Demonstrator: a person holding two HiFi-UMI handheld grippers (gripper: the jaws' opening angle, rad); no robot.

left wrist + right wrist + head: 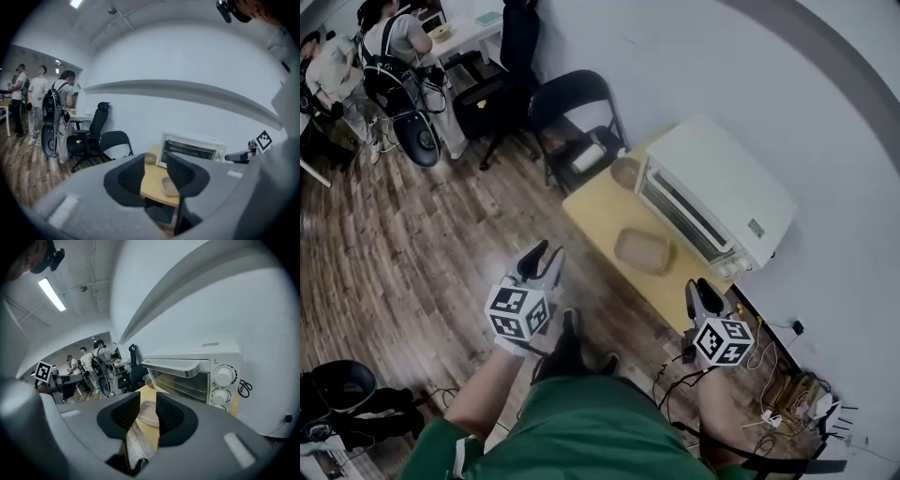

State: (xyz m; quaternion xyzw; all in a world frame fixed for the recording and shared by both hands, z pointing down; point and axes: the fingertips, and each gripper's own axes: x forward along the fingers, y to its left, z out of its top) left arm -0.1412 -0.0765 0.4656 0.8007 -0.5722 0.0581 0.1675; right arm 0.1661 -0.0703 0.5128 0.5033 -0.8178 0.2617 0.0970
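Observation:
A small yellow table (592, 217) carries a white toaster oven (718, 193) with its door shut, a shallow tan tray (643, 250) in front of it, and a small round bowl (625, 173) at the oven's far end. My left gripper (544, 261) hovers over the wood floor, left of the table, open and holding nothing. In the left gripper view, the tray (169, 186) and oven (190, 149) lie beyond the jaws. My right gripper (704, 291) hangs off the table's near corner, open with a narrow gap and empty. The oven (187, 376) and tray (147, 414) show ahead of it.
A black folding chair (577, 103) stands beyond the table, with an office chair (516, 37) and desk farther back. Several people (389, 42) stand at the far left. Cables and a power strip (787, 398) lie on the floor by the right wall. A black bag (337, 394) sits at lower left.

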